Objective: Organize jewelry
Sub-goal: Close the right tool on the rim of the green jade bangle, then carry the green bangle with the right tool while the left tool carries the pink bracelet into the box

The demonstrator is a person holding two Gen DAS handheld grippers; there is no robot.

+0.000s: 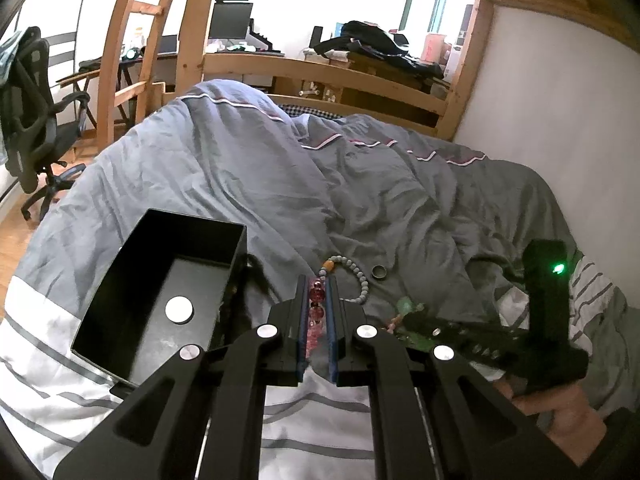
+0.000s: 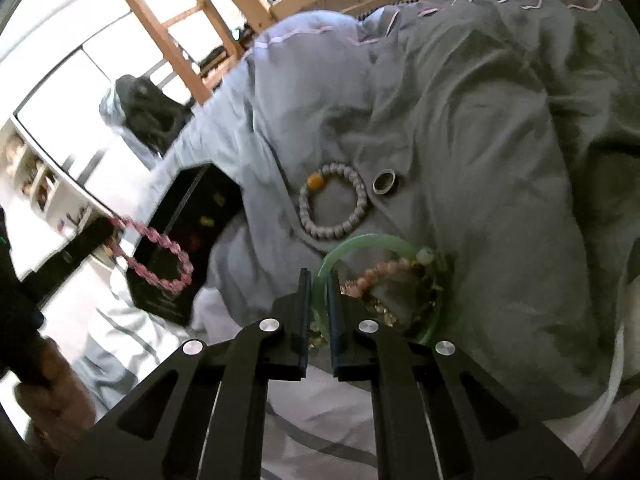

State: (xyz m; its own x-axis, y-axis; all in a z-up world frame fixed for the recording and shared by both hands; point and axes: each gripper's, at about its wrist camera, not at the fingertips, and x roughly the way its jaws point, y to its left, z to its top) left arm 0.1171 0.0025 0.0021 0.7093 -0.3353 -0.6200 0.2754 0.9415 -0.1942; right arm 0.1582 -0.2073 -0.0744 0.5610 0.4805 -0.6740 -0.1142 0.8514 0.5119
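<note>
My left gripper is shut on a pink bead bracelet and holds it just right of the open black box; the bracelet also shows hanging in front of the box in the right wrist view. My right gripper is shut on the rim of a green bangle, which lies on the grey duvet around a pink bead bracelet and a heap of small pieces. A grey bead bracelet with an orange bead and a dark ring lie beyond it.
The box holds a round silver disc on its floor. The rumpled grey duvet covers the bed, with a white striped sheet at the near edge. A wooden bed frame, a wall and an office chair surround it.
</note>
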